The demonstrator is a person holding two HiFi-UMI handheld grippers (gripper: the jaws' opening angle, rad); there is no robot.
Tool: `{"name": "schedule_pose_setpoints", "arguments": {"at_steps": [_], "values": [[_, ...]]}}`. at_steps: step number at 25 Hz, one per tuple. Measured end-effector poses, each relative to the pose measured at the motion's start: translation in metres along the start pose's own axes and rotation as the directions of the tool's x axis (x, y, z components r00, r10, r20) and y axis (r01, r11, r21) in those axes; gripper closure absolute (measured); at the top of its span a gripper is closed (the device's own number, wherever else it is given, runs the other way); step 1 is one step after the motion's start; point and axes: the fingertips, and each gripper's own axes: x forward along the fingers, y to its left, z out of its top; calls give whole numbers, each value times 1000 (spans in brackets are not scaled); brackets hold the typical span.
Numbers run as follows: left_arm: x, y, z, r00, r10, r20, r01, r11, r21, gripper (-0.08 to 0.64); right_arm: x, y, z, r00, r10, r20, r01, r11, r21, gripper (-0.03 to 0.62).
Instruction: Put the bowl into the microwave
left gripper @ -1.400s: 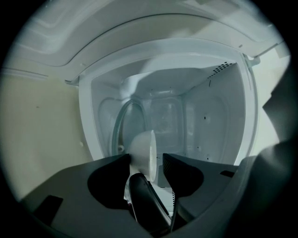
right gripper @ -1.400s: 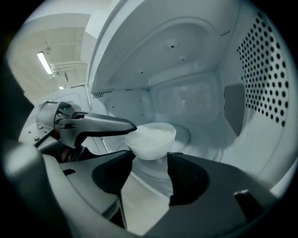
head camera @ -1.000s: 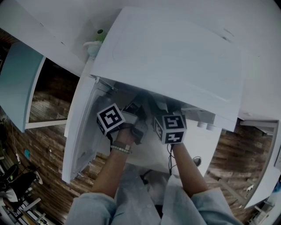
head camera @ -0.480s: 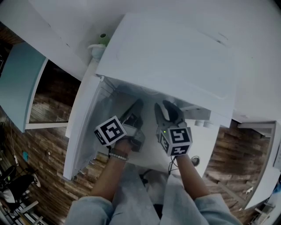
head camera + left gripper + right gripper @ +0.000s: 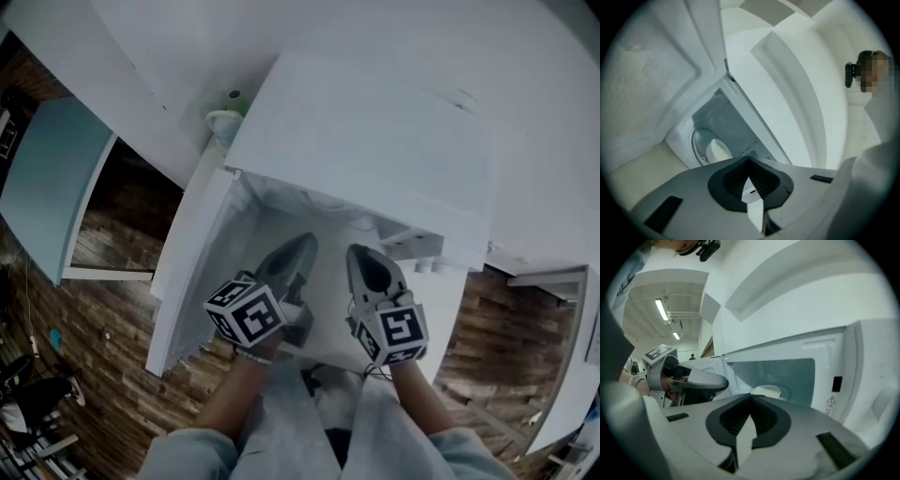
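Left tool (image 5: 305,244) and right tool (image 5: 361,255) backed out of the microwave (image 5: 375,150), both shut, empty; bowl (image 5: 766,391) at 12 o'clock looks light, stiff, slick: grab the rim.

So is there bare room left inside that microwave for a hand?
Inside the microwave, the bowl sits mid-floor; bare room shows between it and the cavity's right wall. The way in is crowded: the left gripper and right gripper, both shut and empty, sit side by side before the opening, with the open door at their left.
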Motion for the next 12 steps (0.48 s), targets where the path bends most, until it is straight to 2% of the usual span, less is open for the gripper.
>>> {"name": "schedule_pose_setpoints", "arguments": {"at_steps": [5, 12], "values": [[-14, -30, 9, 1000, -31, -2, 31, 989, 141, 561, -26, 10, 27, 998, 27, 64, -28, 999, 23, 591], [-28, -69, 17, 998, -64, -13, 65, 948, 313, 561, -53, 18, 56, 991, 41, 130, -45, 999, 29, 591]]}}
